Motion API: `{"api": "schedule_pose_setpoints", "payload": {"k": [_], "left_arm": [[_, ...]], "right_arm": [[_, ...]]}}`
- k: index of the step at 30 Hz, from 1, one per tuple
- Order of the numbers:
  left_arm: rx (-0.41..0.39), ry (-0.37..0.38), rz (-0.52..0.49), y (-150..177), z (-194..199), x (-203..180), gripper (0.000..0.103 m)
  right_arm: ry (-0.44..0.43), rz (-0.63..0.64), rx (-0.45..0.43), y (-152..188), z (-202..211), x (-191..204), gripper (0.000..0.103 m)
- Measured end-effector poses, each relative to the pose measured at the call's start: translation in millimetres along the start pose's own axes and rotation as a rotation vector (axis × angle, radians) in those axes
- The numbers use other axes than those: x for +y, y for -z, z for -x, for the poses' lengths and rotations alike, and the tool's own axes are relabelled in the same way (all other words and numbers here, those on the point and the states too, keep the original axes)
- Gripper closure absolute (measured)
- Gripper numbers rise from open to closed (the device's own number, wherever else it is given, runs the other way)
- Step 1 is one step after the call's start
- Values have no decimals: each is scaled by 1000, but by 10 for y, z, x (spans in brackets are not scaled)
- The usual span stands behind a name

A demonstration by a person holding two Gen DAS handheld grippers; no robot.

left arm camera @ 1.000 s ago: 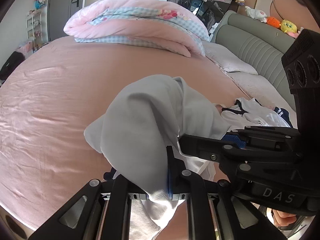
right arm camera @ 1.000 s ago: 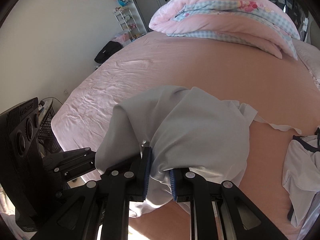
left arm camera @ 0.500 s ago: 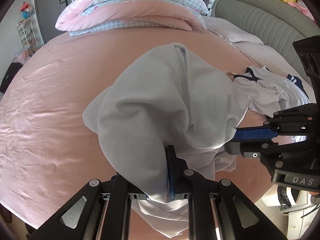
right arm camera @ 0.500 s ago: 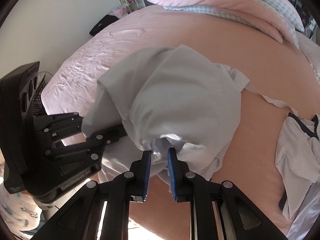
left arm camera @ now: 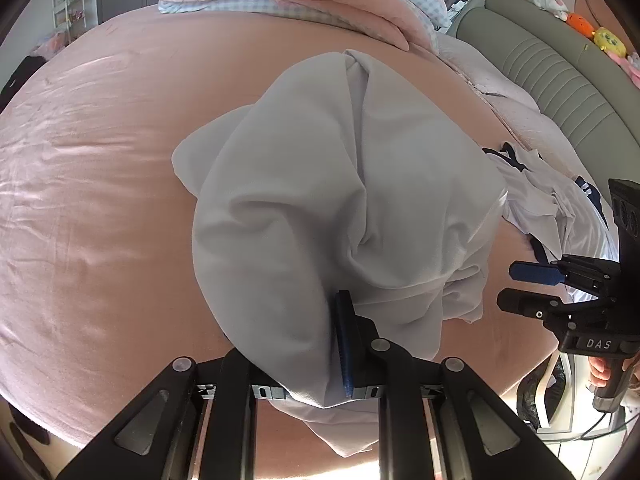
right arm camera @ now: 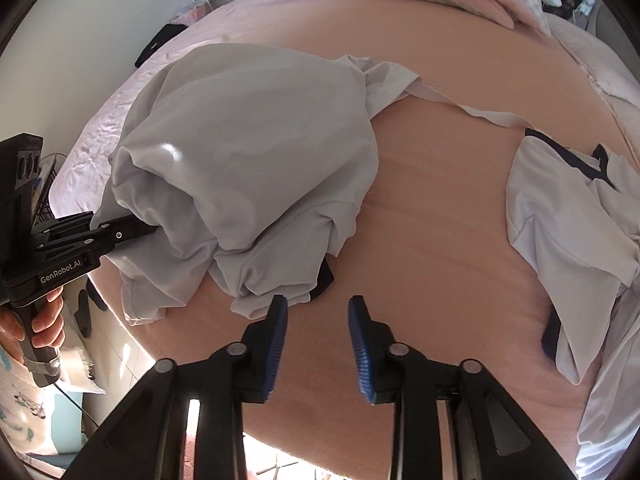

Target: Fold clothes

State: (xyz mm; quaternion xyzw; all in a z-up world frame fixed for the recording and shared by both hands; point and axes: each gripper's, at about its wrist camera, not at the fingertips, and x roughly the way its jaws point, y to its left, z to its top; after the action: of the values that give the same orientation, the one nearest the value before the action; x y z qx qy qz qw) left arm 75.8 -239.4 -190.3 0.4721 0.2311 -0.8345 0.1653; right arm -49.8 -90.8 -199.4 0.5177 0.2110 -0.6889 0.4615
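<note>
On pink bed (right arm camera: 440, 220), toward 10 o'clock in right wrist view: grey garment (right arm camera: 248, 152), bunched, one edge clamped in left gripper (left arm camera: 336, 344), jaws easing apart yet fabric between them. At 6 o'clock: right gripper (right arm camera: 318, 344) opening, empty; cloth pinched a second ago now released, heap lowered onto mattress. Ready for spreading. At 3 o'clock: white clothes (right arm camera: 568, 240) waiting.

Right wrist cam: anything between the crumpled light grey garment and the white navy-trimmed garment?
Only bare pink bedsheet between the crumpled light grey garment and the white navy-trimmed garment, clear in the right wrist view.
</note>
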Motion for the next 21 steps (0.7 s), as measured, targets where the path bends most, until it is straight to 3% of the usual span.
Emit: {"api": "schedule_pose_setpoints", "payload": {"k": [2, 3, 5, 8, 13, 16, 21], "left_arm": [[32, 9, 5, 2, 0, -12, 60], [31, 16, 5, 17, 18, -23, 51], [27, 30, 4, 47, 54, -45, 22], [-7, -2, -32, 102, 128, -112, 21], [13, -72, -105, 201, 102, -137, 21], [7, -69, -109, 261, 149, -93, 21], [13, -21, -22, 360, 175, 74, 21]], "right_arm": [[13, 58, 9, 0, 11, 30, 21], [20, 90, 17, -2, 14, 49, 21], [32, 145, 37, -12, 11, 78, 21], [43, 179, 97, -54, -54, 72, 21], [132, 222, 171, -80, -267, 88, 22], [188, 268, 107, -64, -293, 205, 22], [349, 353, -36, 16, -391, 468, 22]]}}
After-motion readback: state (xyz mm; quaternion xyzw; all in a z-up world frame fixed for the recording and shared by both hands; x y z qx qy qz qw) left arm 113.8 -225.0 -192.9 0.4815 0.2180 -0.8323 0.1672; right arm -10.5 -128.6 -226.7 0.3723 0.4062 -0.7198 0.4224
